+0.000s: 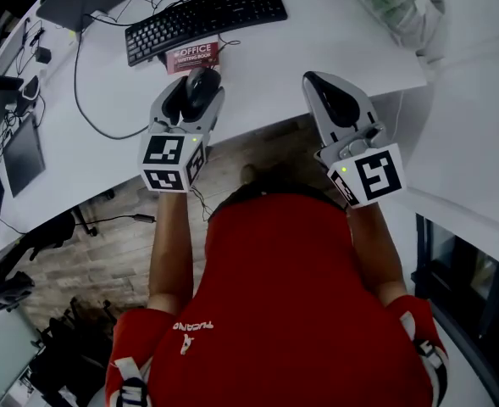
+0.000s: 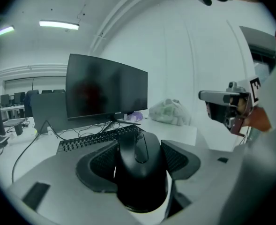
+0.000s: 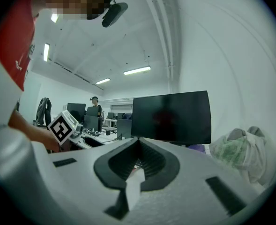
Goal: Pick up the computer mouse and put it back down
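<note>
The left hand-held gripper (image 1: pixel 196 86) is closed on the mouse (image 1: pixel 202 92), its two dark pads pressing the black body from either side, with the wheel end pointing away from the person. Seen from the head view, the mouse sits over the near edge of the white counter (image 1: pixel 317 32), just in front of a red book (image 1: pixel 192 56) and the keyboard (image 1: pixel 207 19); whether it touches the counter or hangs just above it cannot be told. In the left gripper view the keyboard and a dark monitor (image 2: pixel 105 86) stand beyond it. The right hand-held gripper (image 1: pixel 318 85) is held to the right, near the counter's edge, with its jaws drawn together and nothing between them. A crumpled bag (image 1: pixel 397 2) lies at the counter's far right.
</note>
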The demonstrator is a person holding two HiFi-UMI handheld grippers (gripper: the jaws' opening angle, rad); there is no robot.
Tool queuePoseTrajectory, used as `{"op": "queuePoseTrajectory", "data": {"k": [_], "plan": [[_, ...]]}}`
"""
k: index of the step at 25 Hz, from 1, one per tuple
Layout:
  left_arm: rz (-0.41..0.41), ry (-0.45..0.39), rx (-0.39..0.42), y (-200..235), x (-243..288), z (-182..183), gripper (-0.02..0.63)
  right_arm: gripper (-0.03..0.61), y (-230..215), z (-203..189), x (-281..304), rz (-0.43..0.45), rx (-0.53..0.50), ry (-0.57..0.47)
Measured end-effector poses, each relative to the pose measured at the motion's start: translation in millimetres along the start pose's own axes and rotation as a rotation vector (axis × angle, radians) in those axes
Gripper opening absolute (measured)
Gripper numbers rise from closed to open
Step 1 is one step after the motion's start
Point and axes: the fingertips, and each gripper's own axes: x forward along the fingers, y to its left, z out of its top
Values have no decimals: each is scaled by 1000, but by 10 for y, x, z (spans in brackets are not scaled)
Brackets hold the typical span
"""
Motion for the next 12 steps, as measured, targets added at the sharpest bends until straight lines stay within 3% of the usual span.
{"op": "queuePoseTrajectory", "data": {"k": [12], "plan": [[-72,182,41,-131,461,-688,284,5,-19,-181,45,-16,10,53]]}}
